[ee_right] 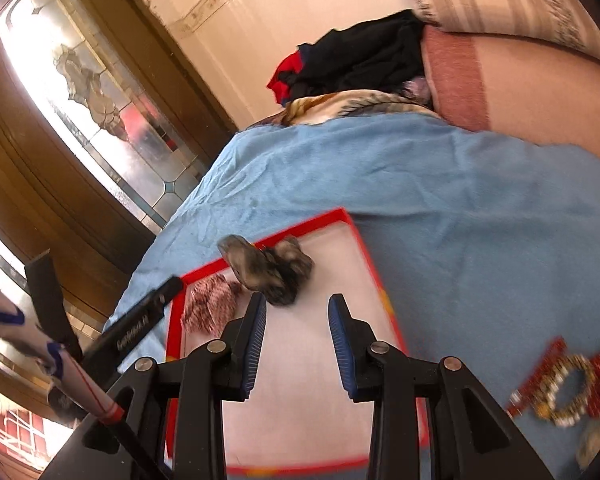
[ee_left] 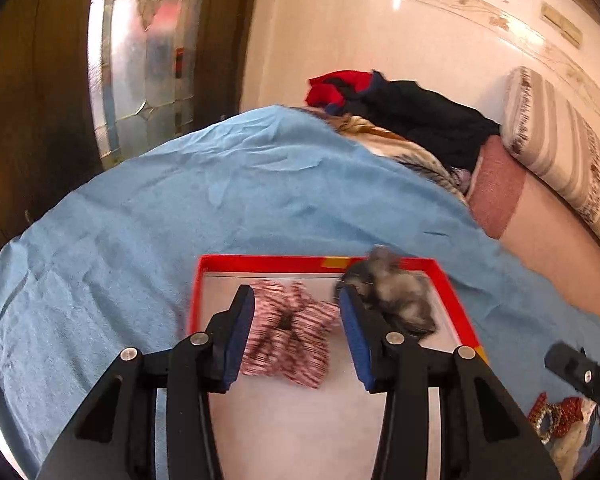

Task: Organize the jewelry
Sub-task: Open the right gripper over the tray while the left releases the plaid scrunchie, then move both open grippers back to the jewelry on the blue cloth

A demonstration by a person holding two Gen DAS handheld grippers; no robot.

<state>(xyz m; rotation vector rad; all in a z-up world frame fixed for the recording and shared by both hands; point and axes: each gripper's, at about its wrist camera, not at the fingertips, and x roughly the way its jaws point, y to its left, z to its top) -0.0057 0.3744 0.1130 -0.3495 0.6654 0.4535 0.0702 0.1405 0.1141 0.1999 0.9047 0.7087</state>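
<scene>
1. My left tool (ee_left: 296, 316) hangs over the red tray (ee_left: 260, 263) with its jaws partly apart and nothing pinched between them.
2. The striped scrunchie (ee_left: 290, 334) lies on the tray floor below that gap, not touching the pads.
3. The grey scrunchie (ee_left: 392, 290) sits at the tray's far right corner, just beyond the left tool's right finger.
4. My right tool (ee_right: 298, 310) is partly open too, and empty; the grey scrunchie (ee_right: 270, 268) lies just ahead of its left finger.
5. The tray rests on a blue blanket (ee_left: 148, 216) spread over the bed.
6. A red beaded bracelet (ee_right: 568, 390) lies on the blanket, right of the tray.
</scene>
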